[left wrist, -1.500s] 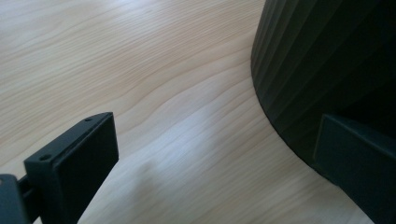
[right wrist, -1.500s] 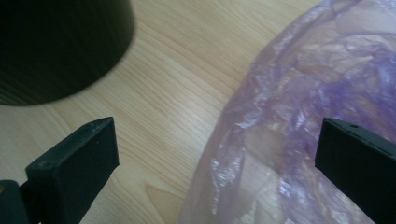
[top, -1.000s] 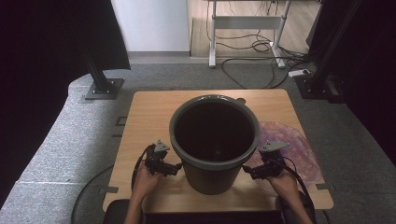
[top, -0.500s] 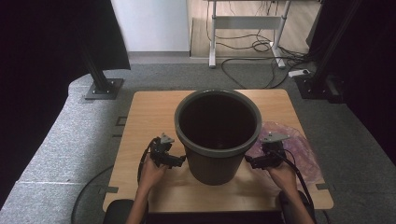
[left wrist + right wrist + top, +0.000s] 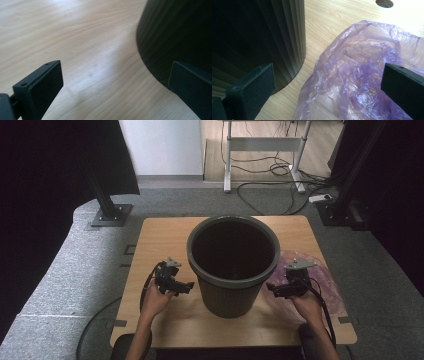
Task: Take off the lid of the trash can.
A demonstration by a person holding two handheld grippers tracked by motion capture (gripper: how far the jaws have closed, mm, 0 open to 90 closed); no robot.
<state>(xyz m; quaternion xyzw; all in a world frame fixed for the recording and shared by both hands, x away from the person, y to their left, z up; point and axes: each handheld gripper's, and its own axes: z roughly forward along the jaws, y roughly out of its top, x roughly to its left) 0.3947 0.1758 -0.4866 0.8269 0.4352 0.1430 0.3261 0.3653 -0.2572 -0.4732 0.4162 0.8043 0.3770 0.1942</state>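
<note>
Two grippers, left (image 5: 189,286) and right (image 5: 270,289), jaws spread, flank our bin (image 5: 233,265), now pushed farther up the table (image 5: 160,235); the bag (image 5: 320,275) comes next.

The tall dark grey ribbed plastic bin (image 5: 233,265) hides the stretch of light wooden table (image 5: 165,232) behind its wall, and its inside is too dark to read. Beside the bin, the crumpled translucent purple plastic bag (image 5: 362,75) runs off the right gripper view's right and bottom edges. In the left gripper view the bin is blurred and cropped at the top.
</note>
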